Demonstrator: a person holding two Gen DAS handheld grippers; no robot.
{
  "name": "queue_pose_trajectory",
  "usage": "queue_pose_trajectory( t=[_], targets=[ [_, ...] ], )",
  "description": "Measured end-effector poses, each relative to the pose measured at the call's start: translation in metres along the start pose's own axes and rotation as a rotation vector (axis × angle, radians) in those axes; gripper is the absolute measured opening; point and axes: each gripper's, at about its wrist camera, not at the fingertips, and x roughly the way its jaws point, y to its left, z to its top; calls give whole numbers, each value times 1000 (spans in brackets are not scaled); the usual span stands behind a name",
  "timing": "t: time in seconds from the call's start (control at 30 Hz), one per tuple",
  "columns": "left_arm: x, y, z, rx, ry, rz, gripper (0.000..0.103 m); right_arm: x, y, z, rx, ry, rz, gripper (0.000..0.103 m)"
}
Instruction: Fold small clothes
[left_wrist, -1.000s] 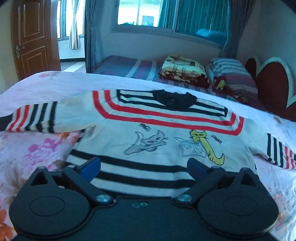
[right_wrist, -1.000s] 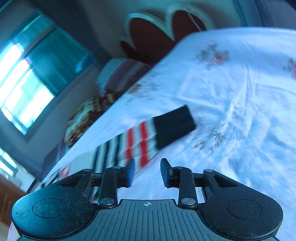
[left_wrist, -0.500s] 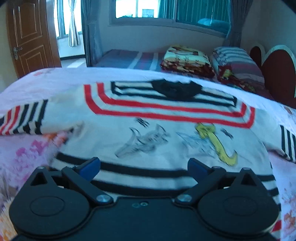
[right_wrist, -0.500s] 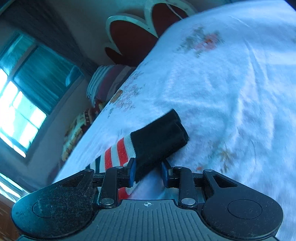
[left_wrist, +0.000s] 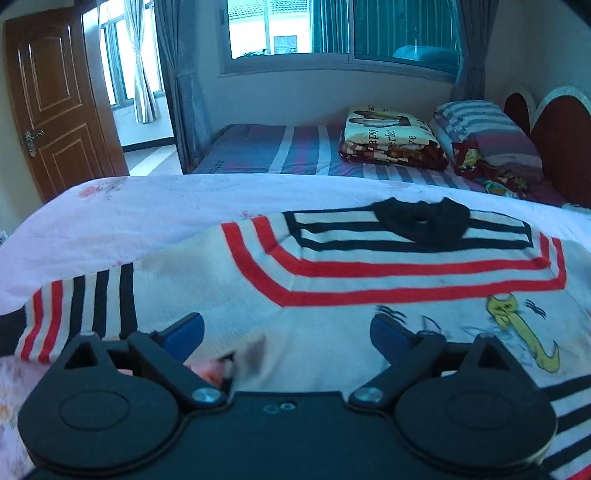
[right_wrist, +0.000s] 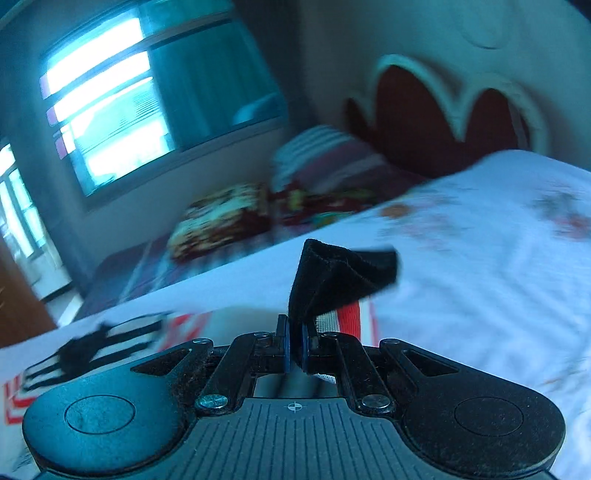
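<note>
- Left wrist view, far left: a brown door (left_wrist: 55, 110) is seen, then a bright doorway w/ curtains.
- Foreground: left gripper (left_wrist: 286, 328) is held low over a small striped sweater (left_wrist: 369, 295), blue fingertips (left_wrist: 184, 326) wide apart, nothing between them. It is near the left underarm area; contact w/ cloth can't be told.
- Sweater is laid flat, front up, on a pale floral bedsheet (left_wrist: 147, 221): black collar at the far edge, red and black stripes, cartoon cats on the chest. Left sleeve (left_wrist: 77, 310) is spread out to the side.
- Behind, a second bed w/ a folded blanket (left_wrist: 391, 136) and a striped pillow (left_wrist: 484, 125); red headboard (left_wrist: 554, 147) at far right.
- Right wrist view (blurred, so motion is likely): right gripper (right_wrist: 294, 347) is clamped on the black cuff (right_wrist: 340, 277) of the right sleeve, cuff standing up above the sheet.
- Step judged: right sleeve to be folded in across the chest. To do it well, the cuff should be kept pinched, carried low and straight toward the body's centre, and laid flat before release; the left gripper could be used to pin the body so it isn't dragged.
- Containers: none are visible, so no contents to report.
</note>
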Motion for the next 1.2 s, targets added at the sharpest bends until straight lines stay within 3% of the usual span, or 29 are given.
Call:
queue_pose_trajectory(
  t=[0.3, 0.5, 0.6, 0.67, 0.7, 0.73, 0.9, 0.97, 1.1, 1.2],
  targets=[
    [19, 68, 0, -54, 21, -87, 96, 51, 172, -74, -129, 125, 161, 5],
    [19, 101, -3, -84, 22, -122, 91, 82, 255, -123, -285, 205, 243, 5],
    [21, 111, -5, -109, 28, -134, 91, 93, 277, -145, -327, 263, 279, 5],
    [22, 112, -6, -125, 36, -148, 91, 96, 287, -157, -361, 257, 300, 23],
    [22, 112, -7, -131, 38, -159, 91, 95, 292, -161, -376, 255, 333, 44],
    [22, 111, -7, -135, 39, -177, 91, 91, 294, -164, -384, 247, 355, 47],
    [23, 79, -6, -156, 38, -310, 89, 69, 273, -155, -304, 144, 328, 47],
    [29, 55, -7, -171, 54, -394, 73, 61, 261, -149, -264, 117, 288, 47],
    [51, 3, -7, -205, 108, -516, 67, 53, 230, -137, -192, 110, 218, 47],
    [74, -24, -8, -224, 169, -536, 57, 44, 209, -130, -151, 102, 183, 47]
  ],
)
